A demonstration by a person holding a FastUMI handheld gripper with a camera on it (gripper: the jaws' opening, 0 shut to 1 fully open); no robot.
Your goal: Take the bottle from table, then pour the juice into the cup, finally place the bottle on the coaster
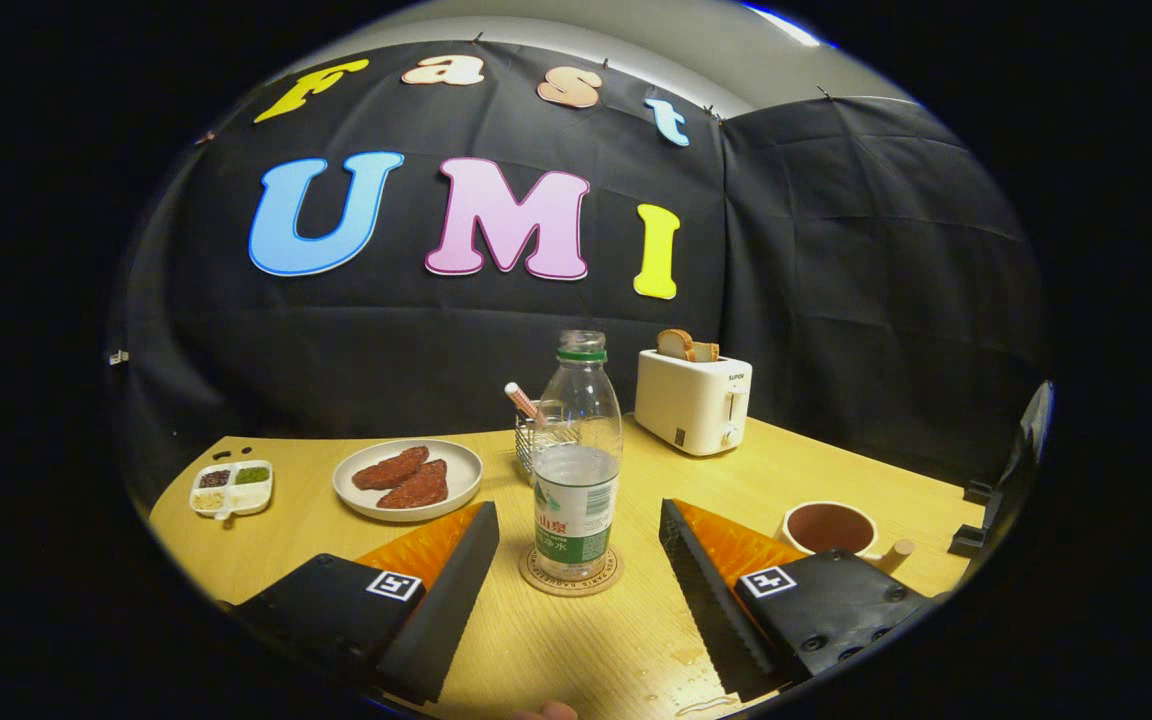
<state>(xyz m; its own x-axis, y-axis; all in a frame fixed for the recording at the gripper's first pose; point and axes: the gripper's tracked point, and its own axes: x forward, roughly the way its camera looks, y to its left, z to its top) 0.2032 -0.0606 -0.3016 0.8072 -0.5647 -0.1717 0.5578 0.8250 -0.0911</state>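
Bottle (577,455): upright on the round coaster (570,574), long axis vertical, uncapped neck pointing straight up, label facing the camera. Partly filled with clear liquid. It stands just ahead of the fingertips, centred on the gap between them.

Hand-held gripper (578,535): released, fingers spread wide, one either side of the bottle's base, neither touching it.

Cup (829,527): on the desk (576,650) beyond the right finger, near it, well apart from the bottle.

Judged state: bottle sits on its coaster, so the task looks finished or nearly so.

Risks, judged:
- A finger drifting sideways could clip the lower bottle. With no cap, a tip would spill.
- Droplets on the desk near the right finger suggest a wet surface, so the coaster could slide if nudged.
- The plate of food (407,479) and wire holder (539,437) stand close behind the bottle, so a forward push would knock into them.
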